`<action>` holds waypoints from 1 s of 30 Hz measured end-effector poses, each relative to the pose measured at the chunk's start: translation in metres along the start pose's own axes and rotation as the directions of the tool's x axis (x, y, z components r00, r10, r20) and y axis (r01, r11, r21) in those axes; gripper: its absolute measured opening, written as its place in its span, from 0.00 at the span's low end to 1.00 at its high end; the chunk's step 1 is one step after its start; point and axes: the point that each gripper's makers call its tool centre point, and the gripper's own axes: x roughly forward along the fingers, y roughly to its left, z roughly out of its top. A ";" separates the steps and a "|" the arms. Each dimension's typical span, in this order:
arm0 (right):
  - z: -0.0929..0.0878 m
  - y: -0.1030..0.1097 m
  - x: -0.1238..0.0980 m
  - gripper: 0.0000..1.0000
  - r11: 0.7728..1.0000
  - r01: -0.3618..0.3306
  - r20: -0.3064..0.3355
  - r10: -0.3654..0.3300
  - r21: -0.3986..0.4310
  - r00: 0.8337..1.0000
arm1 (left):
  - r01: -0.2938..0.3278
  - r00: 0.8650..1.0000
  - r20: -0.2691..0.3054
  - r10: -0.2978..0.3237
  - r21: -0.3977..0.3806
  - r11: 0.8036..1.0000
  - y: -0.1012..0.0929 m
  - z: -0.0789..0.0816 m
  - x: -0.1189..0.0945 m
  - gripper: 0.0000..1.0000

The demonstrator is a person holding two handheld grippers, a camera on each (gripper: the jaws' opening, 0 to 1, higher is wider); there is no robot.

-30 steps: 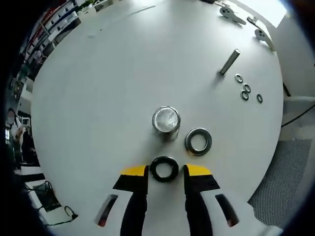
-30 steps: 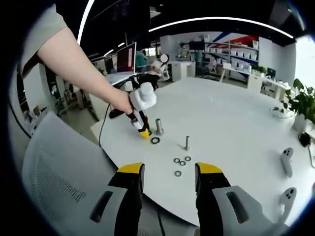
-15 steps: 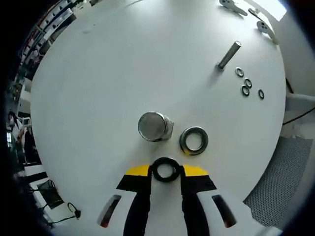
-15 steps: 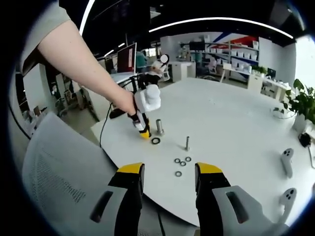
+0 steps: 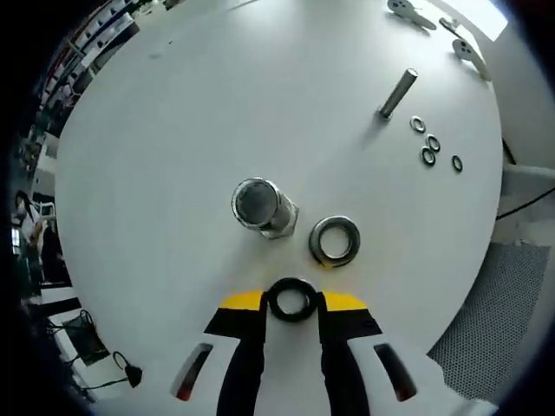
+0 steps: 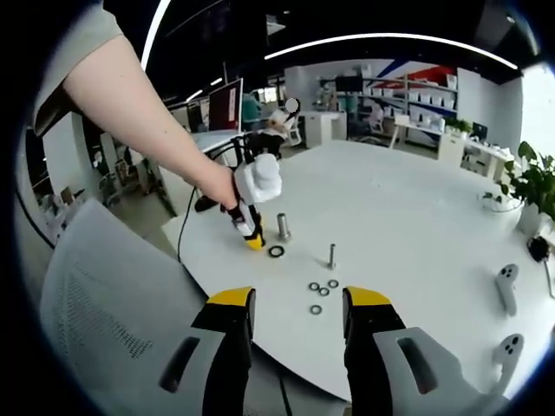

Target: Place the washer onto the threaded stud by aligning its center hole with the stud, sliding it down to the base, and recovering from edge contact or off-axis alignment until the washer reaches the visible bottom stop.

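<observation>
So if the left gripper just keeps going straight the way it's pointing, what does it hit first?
The left gripper already has the black washer between its jaws. Straight ahead, the silver washer lies slightly right of its line and the thick stud slightly left; probably the tabletop first.

Legible text, labels, brands, numbers, signs: none in either view. Shelving and wall panels at 12 to 1 o'clock in the right gripper view are too small and blurred to read.
</observation>
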 end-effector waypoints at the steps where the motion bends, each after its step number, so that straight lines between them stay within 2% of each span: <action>1: 0.000 0.000 0.000 0.42 1.000 0.001 -0.002 -0.001 0.001 1.000 | 0.000 1.000 0.001 0.000 -0.010 1.000 0.000 0.000 0.000 0.21; 6: -0.001 0.000 0.000 0.41 1.000 -0.001 -0.006 0.001 0.000 1.000 | 0.001 1.000 0.028 0.003 -0.138 0.990 0.001 0.001 0.000 0.21; 9: -0.001 0.001 0.000 0.41 1.000 -0.005 -0.006 0.005 0.000 1.000 | -0.007 0.999 0.039 0.012 -0.127 0.992 0.000 0.000 0.000 0.21; 17: -0.002 0.001 0.001 0.41 1.000 -0.004 -0.011 0.004 0.002 1.000 | -0.035 0.998 0.042 0.042 -0.157 0.987 0.001 0.000 0.001 0.20; 19: -0.003 0.001 0.001 0.41 1.000 -0.007 -0.012 0.007 0.002 1.000 | -0.037 0.996 0.071 0.050 -0.180 0.983 0.002 -0.001 0.000 0.20; 21: -0.002 0.001 0.000 0.41 1.000 -0.005 -0.009 0.005 0.001 1.000 | -0.024 0.989 0.136 0.056 -0.222 0.975 0.002 0.001 0.000 0.20; 27: -0.001 0.000 -0.001 0.41 1.000 0.000 -0.003 0.000 0.007 1.000 | -0.023 0.990 0.134 0.051 -0.197 0.980 -0.002 -0.003 -0.003 0.19; 28: -0.001 0.000 0.000 0.41 1.000 0.002 -0.003 -0.002 0.001 1.000 | -0.016 0.990 0.137 0.046 -0.208 0.978 -0.002 -0.001 -0.004 0.13; 29: 0.000 -0.001 -0.001 0.41 1.000 0.003 -0.001 -0.003 0.001 1.000 | 0.000 0.990 0.140 0.028 -0.196 0.981 -0.004 0.000 -0.006 0.01; 30: 0.000 -0.001 -0.001 0.41 1.000 0.004 0.001 -0.004 0.005 1.000 | -0.030 0.990 0.126 0.060 -0.228 0.973 -0.003 -0.001 -0.004 0.00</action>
